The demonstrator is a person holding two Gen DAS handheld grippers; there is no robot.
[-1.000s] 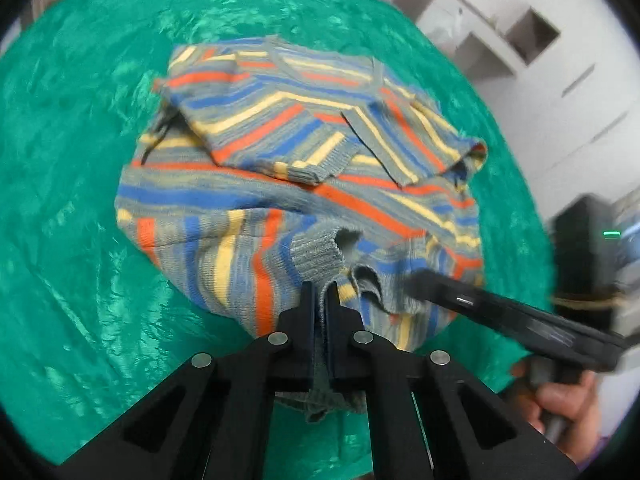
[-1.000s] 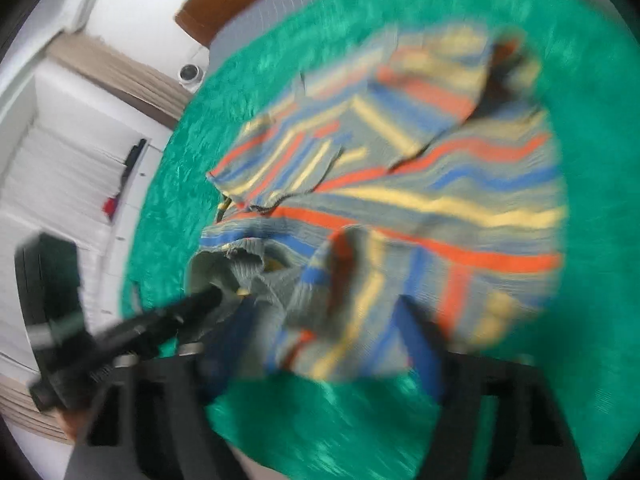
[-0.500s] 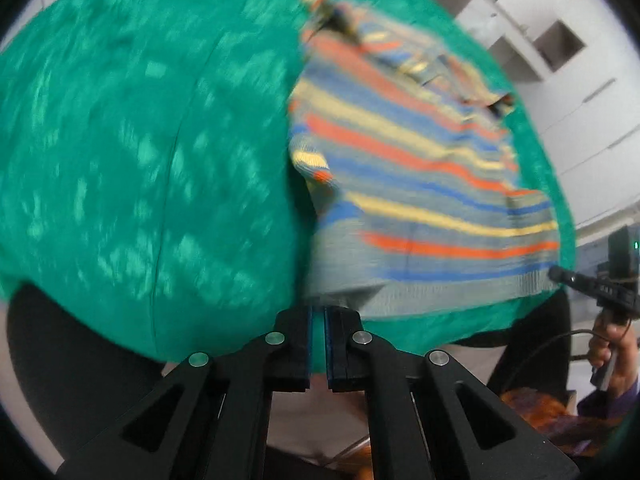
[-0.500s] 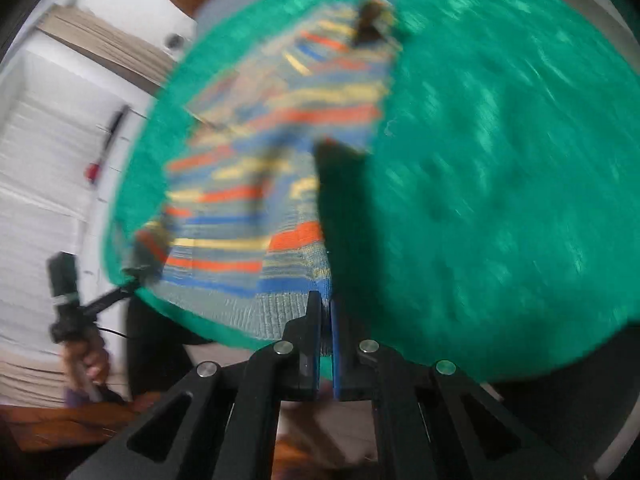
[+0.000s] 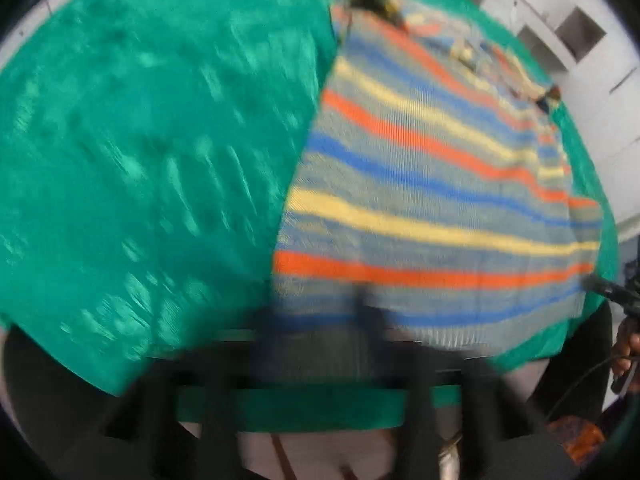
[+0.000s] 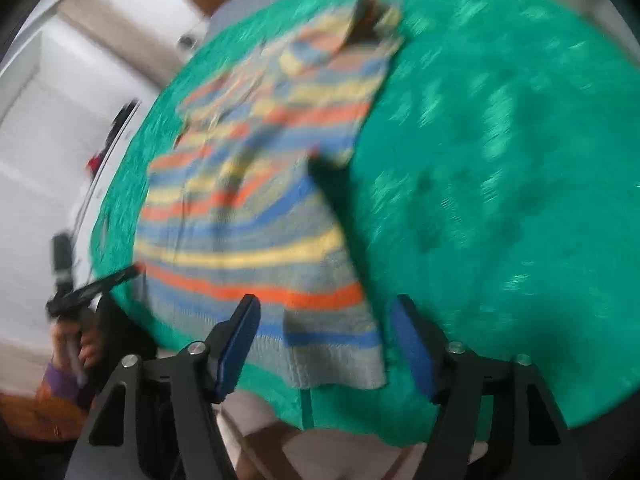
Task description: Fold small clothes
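Note:
A small striped knit sweater (image 5: 432, 184), grey with orange, blue and yellow bands, lies spread flat on a green cloth-covered table (image 5: 152, 152). Its ribbed hem hangs at the near table edge. It also shows in the right wrist view (image 6: 256, 216). My right gripper (image 6: 326, 340) is open, its blue-padded fingers (image 6: 238, 344) apart on either side of the hem's right corner, holding nothing. My left gripper (image 5: 316, 320) is badly blurred at the hem's left corner; its fingers look spread apart.
The other gripper and the hand holding it show at the sweater's far hem corner in each view (image 5: 612, 292) (image 6: 92, 284). White cabinets (image 5: 560, 24) stand beyond the table. The table's near edge drops off just ahead of both grippers.
Both grippers were shut on the hem half a second ago. Now the right one has opened and let go, and the left looks open too. The sweater lies stretched flat.

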